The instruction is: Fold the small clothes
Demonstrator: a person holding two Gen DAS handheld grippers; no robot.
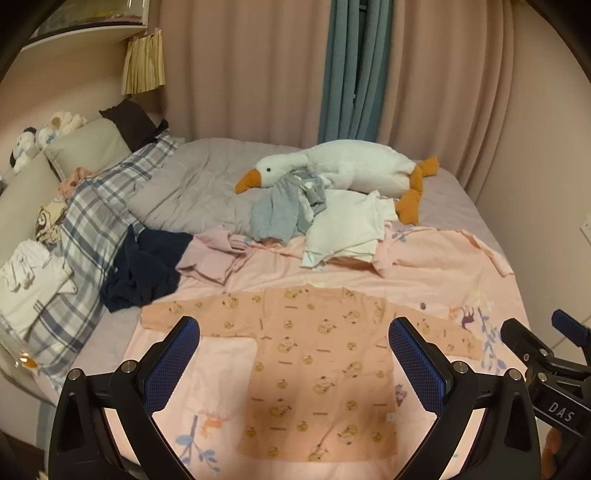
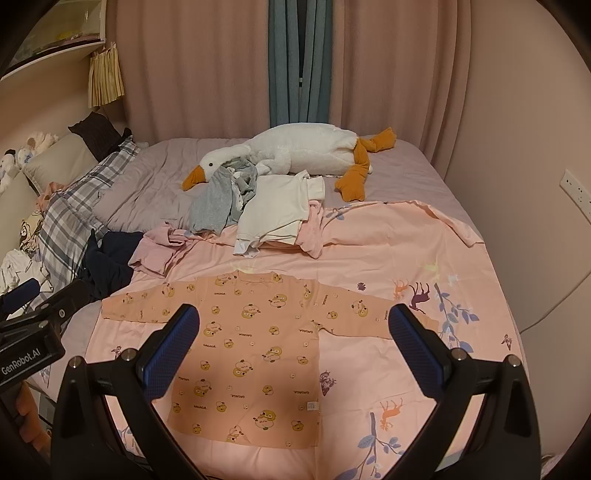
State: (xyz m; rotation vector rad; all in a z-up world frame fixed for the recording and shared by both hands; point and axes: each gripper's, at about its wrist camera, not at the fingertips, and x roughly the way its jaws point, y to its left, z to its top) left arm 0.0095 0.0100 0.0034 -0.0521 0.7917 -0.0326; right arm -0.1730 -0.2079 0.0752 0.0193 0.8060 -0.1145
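Orange printed long-sleeved top (image 1: 317, 373) spread flat on pink sheet (image 2: 388, 240), sleeves outstretched, both tools (image 1: 293, 354) (image 2: 293, 343) wide open, empty

Bedroom w/ dim, warm light. A big bed (image 2: 399, 173) fills most of the room; grey sheet at the back, pink cover (image 2: 388, 251) w/ deer & leaf pics in front. Pink curtains (image 2: 388, 74) hang behind the bed, w/ a blue-green curtain (image 2: 295, 62) in the middle. Beige headboard cushions (image 1: 85, 147) on the left, soft toys (image 1: 33, 142) on top of them. A white shelf (image 1: 92, 26) sits high up in the left corner, a small yellow frilly cloth (image 1: 144, 62) hanging under it. Plain pink wall on the right w/ a white socket (image 2: 576, 194).
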